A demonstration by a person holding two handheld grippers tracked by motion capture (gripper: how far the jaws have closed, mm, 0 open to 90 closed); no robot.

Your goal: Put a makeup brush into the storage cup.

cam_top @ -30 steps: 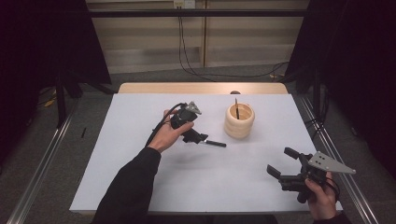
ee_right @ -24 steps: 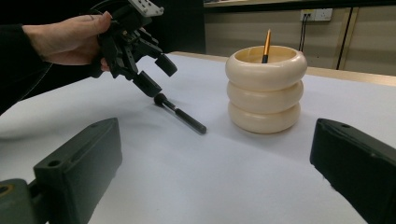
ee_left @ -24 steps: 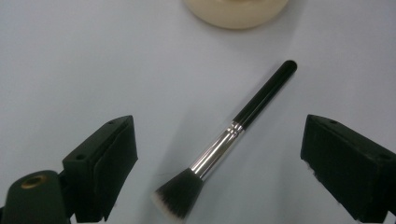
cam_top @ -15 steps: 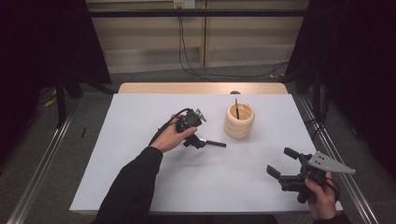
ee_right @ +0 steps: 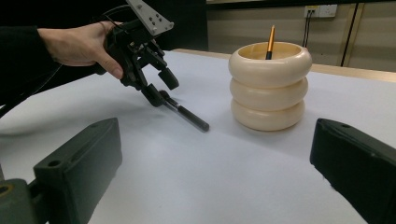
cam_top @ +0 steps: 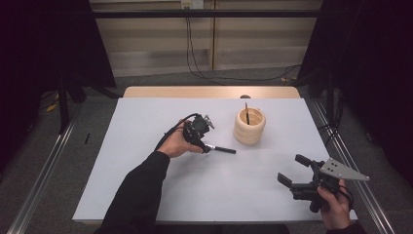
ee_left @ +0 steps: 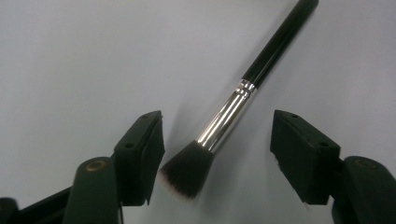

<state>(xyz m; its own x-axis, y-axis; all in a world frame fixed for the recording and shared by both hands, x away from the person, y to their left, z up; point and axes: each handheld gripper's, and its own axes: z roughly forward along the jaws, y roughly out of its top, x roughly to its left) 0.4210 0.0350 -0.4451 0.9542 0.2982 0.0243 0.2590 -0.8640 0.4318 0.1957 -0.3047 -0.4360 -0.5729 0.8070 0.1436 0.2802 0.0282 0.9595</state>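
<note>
My left gripper (ee_left: 217, 158) has been closing around the brush (ee_left: 233, 109), not touching; bristles near me, handle pointing away.

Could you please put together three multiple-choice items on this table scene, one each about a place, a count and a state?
1. Where does the makeup brush lie?
A. Inside the cream holder
B. On the white table, between the jaws of the left gripper
C. On the floor

2. How many rounded rings make up the cream holder?
A. Three
B. One
C. Five

3. How do the jaws of the right gripper stand?
A. Shut on the brush
B. Shut on the holder
C. Open, with nothing between them

Answers: 1 B, the left gripper straddles the brush on the table, its jaws just closing, pads not yet pressing. 2 A, three stacked bulges show. 3 C, bare table lies between them.
</note>
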